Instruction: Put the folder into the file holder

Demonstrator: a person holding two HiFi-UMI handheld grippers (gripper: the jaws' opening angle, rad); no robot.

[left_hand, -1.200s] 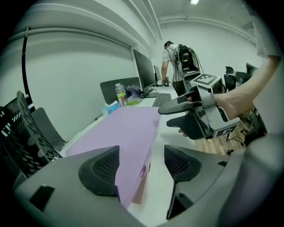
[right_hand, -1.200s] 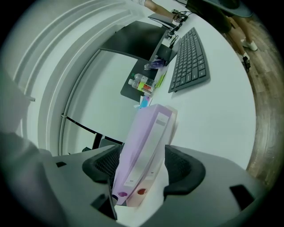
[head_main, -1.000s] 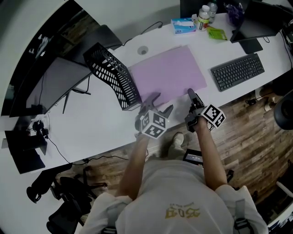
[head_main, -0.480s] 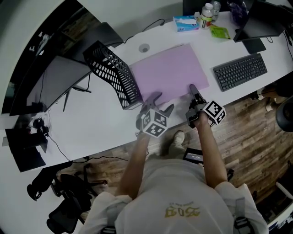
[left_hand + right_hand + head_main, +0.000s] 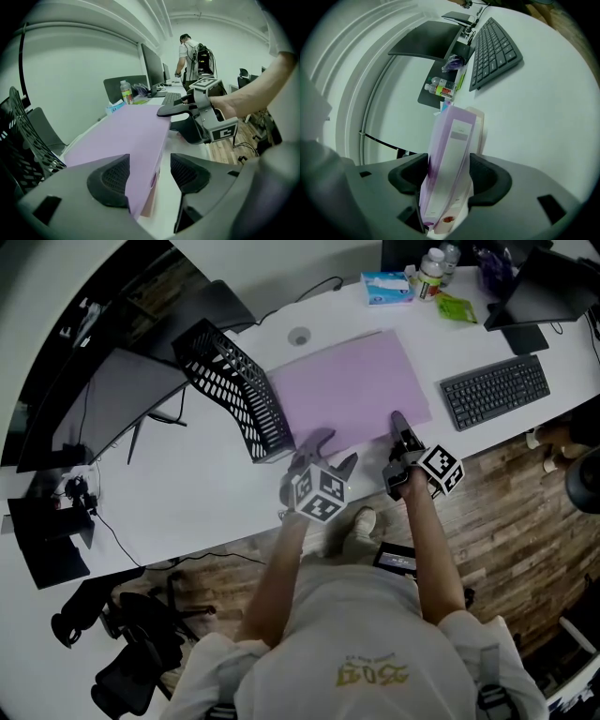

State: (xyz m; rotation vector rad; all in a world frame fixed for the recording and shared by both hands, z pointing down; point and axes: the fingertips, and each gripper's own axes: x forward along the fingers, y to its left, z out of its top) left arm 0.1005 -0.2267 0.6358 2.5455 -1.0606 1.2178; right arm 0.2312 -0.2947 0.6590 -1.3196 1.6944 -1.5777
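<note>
Folder [image 5: 449, 154] between fingers [image 5: 488, 177] of right gripper [image 5: 450, 175]

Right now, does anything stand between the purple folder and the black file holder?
Nothing visible does. The folder lies flat on the desk, and the file holder stands close beside its left edge in the head view, with no object between them.

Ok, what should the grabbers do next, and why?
Probably finish closing the left gripper: its jaws have just been closing round the folder, yet one pad isn't touching. The right gripper, jaws also just closing, seems clamped on the spine.
</note>
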